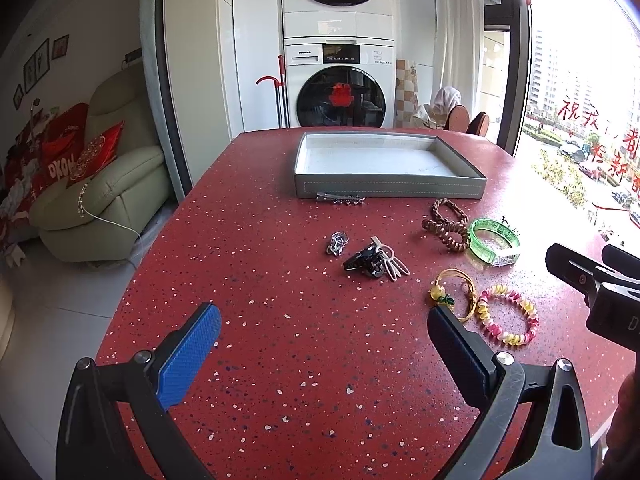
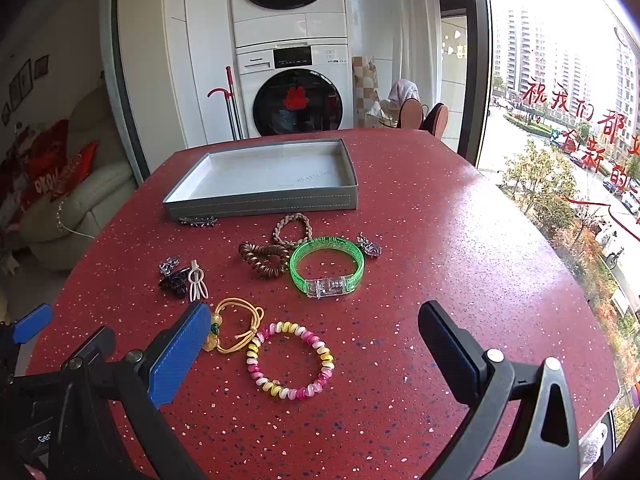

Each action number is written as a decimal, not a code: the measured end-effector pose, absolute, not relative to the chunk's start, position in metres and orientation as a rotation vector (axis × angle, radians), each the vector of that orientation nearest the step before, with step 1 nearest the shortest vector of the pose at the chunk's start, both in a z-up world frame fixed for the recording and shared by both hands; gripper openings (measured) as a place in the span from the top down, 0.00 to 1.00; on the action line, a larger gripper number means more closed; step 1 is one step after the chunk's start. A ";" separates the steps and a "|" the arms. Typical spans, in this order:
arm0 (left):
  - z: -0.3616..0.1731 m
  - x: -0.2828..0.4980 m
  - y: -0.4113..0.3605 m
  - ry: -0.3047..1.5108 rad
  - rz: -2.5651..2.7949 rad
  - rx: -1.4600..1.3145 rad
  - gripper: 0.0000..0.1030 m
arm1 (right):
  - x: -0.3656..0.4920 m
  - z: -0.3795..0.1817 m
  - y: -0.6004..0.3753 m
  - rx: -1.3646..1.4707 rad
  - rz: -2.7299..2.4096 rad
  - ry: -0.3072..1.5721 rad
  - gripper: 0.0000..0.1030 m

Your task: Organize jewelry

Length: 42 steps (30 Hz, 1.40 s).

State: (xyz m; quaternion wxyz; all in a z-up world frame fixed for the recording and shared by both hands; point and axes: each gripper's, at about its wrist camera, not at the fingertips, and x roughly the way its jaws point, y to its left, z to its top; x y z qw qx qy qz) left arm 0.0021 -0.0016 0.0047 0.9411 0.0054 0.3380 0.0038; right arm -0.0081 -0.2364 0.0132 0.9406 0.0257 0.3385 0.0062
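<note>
Closest to the lens is the right gripper, fingers spread wide and holding nothing, hovering over the red speckled counter with the pink and yellow coil bracelet lying right between them. Just left of that bracelet, touching it, is a yellow cord bracelet with a little fruit charm, partly tucked behind the blue pad of the left finger.

Further back there's a green translucent bangle with a clear clasp, a brown coil hair tie right against its left side, and a braided brown band just behind those 2. A small silver charm sits by the bangle's right edge. Off to the left are a black claw clip, a white clip leaning on it and a silver piece just behind.

The grey tray sits at the back of the counter, nothing in it, and a sparkly silver clip lies against its front wall.

The left gripper is also released, fingers wide apart over bare counter, with the jewelry ahead and to its right
</note>
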 end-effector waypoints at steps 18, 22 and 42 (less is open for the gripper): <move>0.002 0.009 0.005 0.718 0.017 -0.005 0.00 | -0.005 0.011 -0.239 0.059 0.011 0.704 0.00; 0.000 0.010 0.007 0.725 0.015 -0.009 0.00 | -0.004 0.011 -0.238 0.061 0.012 0.706 0.00; -0.004 0.014 0.006 0.750 0.013 -0.005 0.00 | -0.004 0.010 -0.238 0.065 0.015 0.712 0.00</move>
